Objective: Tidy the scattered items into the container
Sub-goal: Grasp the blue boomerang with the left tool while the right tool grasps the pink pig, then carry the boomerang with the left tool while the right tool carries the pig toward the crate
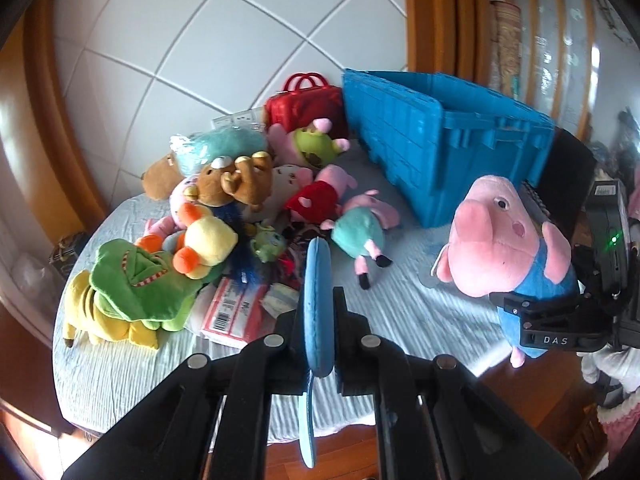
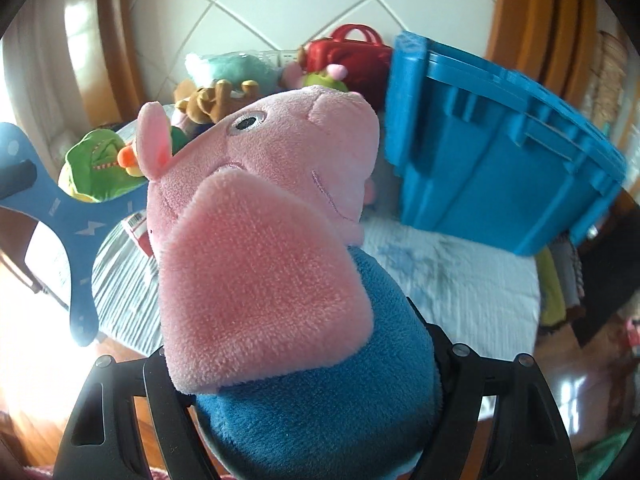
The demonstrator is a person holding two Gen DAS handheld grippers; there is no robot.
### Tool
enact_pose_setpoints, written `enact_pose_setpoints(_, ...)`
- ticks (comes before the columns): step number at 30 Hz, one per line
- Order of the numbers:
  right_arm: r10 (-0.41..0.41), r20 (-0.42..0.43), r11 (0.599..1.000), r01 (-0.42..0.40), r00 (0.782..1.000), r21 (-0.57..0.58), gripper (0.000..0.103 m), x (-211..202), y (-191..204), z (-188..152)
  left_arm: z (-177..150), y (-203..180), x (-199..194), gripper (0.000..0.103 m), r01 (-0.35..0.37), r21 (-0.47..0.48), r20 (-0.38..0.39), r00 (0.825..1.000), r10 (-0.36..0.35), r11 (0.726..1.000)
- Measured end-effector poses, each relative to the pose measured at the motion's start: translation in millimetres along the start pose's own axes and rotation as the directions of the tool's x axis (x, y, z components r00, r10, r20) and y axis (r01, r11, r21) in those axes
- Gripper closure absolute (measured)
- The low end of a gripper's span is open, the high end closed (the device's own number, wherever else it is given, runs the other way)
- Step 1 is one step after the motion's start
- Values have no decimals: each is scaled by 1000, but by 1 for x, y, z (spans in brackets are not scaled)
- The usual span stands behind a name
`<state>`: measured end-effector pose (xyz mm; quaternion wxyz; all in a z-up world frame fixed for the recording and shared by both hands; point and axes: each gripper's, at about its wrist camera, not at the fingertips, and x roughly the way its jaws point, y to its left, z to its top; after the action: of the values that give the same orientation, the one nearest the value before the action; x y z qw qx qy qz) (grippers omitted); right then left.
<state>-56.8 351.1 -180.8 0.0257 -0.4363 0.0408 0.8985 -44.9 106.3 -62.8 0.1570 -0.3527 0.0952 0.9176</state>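
My left gripper is shut on a flat blue padded piece, held edge-on; the right wrist view shows its face with lightning marks. My right gripper is shut on a pink pig plush in a blue shirt, gripping its blue body. In the left wrist view this pig hangs at the right, above the cloth, with the right gripper around it. The blue crate stands open at the back right, seen also as the crate just beyond the pig.
A heap of plush toys lies left of the crate on a pale striped cloth: a green and yellow plush, a yellow duck, a brown bear, small pig plushes. A red handbag stands behind. White tiled wall beyond.
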Motion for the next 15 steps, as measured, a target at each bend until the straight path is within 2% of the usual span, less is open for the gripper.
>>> enact_pose_setpoints(7, -102, 12, 991, 101, 995, 90, 22, -55, -29, -40, -2, -44, -17, 95, 95, 73, 24, 995, -97, 993)
enact_pose_setpoints(15, -175, 5, 972, 172, 985, 158, 22, -90, -76, -72, 0, -109, -21, 95, 161, 135, 22, 986, -165, 978)
